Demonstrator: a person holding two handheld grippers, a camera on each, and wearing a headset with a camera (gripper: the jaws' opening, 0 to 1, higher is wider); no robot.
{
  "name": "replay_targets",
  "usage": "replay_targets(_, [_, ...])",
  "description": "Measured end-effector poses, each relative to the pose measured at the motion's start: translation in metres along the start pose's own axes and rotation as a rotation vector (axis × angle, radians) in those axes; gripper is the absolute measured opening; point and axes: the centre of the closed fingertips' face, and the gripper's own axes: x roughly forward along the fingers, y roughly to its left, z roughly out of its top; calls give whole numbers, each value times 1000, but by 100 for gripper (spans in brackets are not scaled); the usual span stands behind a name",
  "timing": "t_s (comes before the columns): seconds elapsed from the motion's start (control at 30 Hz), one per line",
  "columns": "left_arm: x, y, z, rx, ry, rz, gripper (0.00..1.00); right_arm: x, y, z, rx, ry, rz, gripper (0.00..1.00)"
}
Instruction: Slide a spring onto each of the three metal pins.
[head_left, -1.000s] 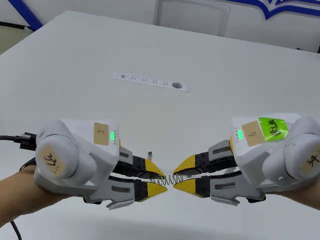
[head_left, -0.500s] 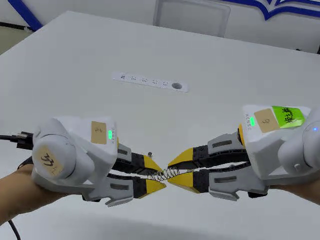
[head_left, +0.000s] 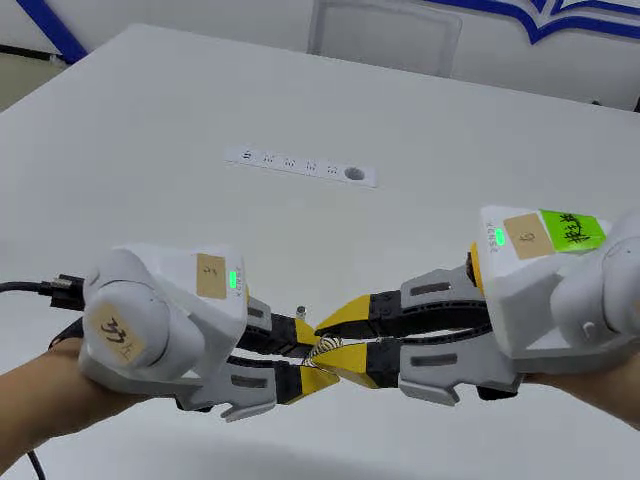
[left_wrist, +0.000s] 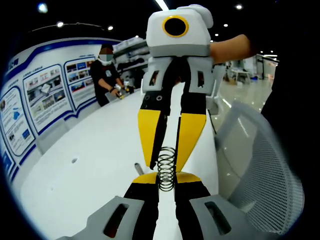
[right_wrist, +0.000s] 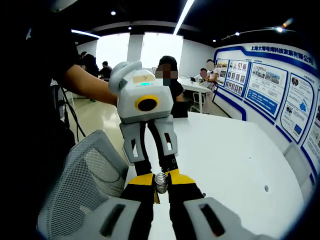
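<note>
— What's hidden from you?
— Both ends of the spring (left_wrist: 166, 167), buried in the jaws. The pin (head_left: 300, 311) shows just its tip.
— Labels?
— A tan sticker (head_left: 211, 276) and a green sticker (head_left: 572, 229), but I can't read the handwriting.
— Grip?
— My left gripper (left_wrist: 165, 184) and right gripper (right_wrist: 161, 186) meet tip to tip over the table (head_left: 200, 100), each pinching the spring.

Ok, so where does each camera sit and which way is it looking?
Head view: on the headset, looking down at the table, where both grippers meet at the spring; forearms show.
Left gripper view: on the left gripper, looking along its jaws at the right gripper.
Right gripper view: the reverse, facing the left gripper and the arm holding it.
All share the spring.
</note>
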Motion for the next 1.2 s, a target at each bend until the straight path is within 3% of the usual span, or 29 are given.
replay_targets(0.27, [-2,1,-1,-13,-5,7,10,4,0,4,6,-9,-8,11])
replay_targets(0.47, [-11,11,-1,-29,-33,50,11,6,-8,9,17,-26,-43,10])
replay_targets(0.63, [-18,15,0,-56,-45,50,11,9,-12,16,33,-44,-46,10])
replay_targets(1.0, [-29,28,-13,-94,-23,101,29,10,-26,24,52,-66,-67,10])
replay_targets(1.2, [-41,36,-22,-130,-26,136,38,9,-48,27,92,-85,-132,10])
